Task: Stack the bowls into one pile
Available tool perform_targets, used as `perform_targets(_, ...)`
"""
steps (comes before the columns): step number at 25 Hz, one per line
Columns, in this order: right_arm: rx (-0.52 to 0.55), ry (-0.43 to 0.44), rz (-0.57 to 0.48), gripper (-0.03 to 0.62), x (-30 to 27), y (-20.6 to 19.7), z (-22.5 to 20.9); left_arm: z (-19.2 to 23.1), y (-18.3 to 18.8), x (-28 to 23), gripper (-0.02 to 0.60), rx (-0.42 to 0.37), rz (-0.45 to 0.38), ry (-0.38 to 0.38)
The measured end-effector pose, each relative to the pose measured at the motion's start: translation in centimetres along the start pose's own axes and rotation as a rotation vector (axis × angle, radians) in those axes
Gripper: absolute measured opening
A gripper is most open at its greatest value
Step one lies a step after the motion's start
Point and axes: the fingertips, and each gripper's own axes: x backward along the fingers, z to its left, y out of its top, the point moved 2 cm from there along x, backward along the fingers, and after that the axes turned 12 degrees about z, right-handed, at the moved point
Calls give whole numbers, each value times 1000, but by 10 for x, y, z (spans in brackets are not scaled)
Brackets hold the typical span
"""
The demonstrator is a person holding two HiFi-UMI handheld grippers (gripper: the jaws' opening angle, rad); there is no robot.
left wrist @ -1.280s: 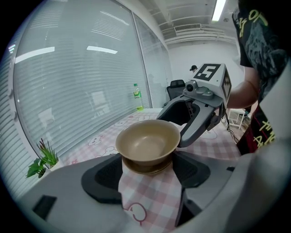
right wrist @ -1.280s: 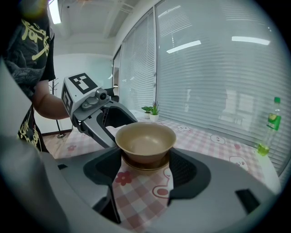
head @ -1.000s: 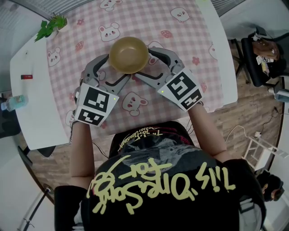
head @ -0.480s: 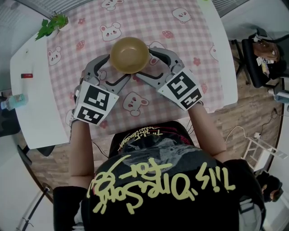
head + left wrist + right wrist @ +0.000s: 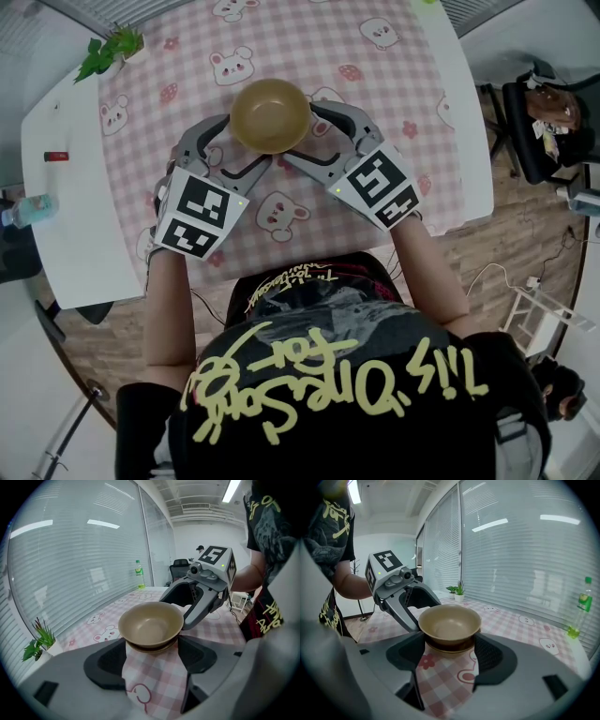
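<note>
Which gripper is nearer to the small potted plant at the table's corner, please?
Left. The left gripper sits on the potted plant's side of the stacked bowls; the right gripper is across the bowls, farther from the plant.

The left tool (image 5: 152,642) has its two dark jaws spread wide. Their tips flank the base of a tan bowl (image 5: 151,626), which is nested in a second bowl (image 5: 161,648) whose rim shows just beneath. Both rest on the counter's pink checked cloth (image 5: 154,686). From the far side the right tool (image 5: 180,609) reaches to the same pile, held by a person's arm (image 5: 248,576). A green bottle (image 5: 138,573) stands far back, and a small plant (image 5: 40,641) stands at the left by the blinds (image 5: 75,564).
</note>
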Motion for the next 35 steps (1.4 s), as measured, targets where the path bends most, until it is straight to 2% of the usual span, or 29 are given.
perform_targets(16,2,-14,17,333,-1,-4,0,-2,-4,-1,339,-26,48,26)
perform_targets(35,2,-31,42,333,-1,-9,4,-7,-9,2,333,-34,48,49)
